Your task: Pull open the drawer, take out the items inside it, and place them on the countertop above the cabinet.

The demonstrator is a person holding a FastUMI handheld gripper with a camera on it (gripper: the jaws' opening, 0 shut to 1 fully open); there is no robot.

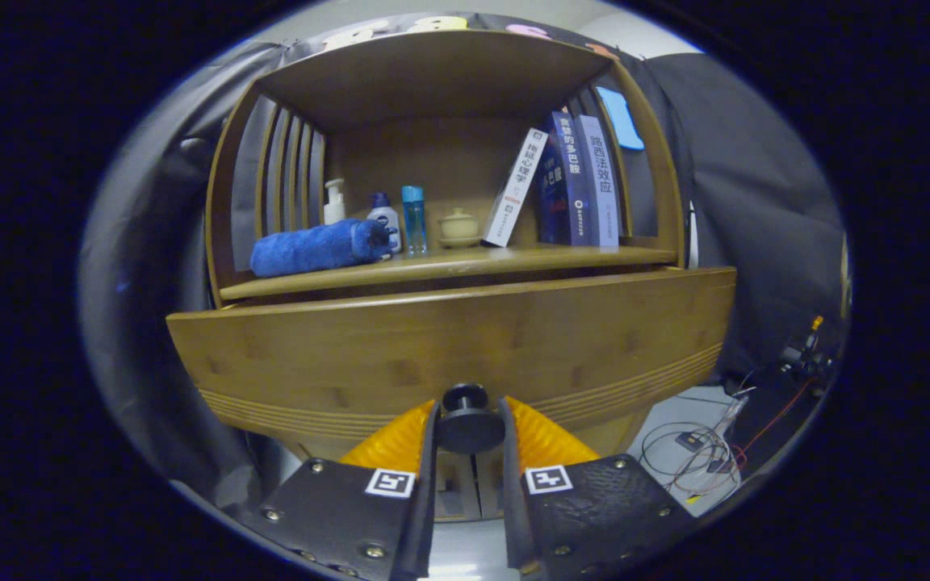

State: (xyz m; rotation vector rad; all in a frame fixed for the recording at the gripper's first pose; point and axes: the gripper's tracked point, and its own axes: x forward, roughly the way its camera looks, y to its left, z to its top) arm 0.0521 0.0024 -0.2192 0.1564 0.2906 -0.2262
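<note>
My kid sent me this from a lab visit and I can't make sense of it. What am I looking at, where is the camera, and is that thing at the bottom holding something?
This is no robot arm: a person carries a handheld gripper with two fingers, and a fisheye camera rides on it, looking forward along them. That lens is why everything bulges.

The fingers sit at the bottom of the view. Between them is the dark round knob of a wooden drawer, and both fingers appear to press on it, ready to pull. The drawer front looks slightly out from the cabinet, though the lens makes that hard to judge.

Above is the countertop, a shelf nook holding a rolled blue towel, a white pump bottle, two small bottles, a little lidded pot and some leaning books. Cables lie on the floor beside the cabinet.
</note>
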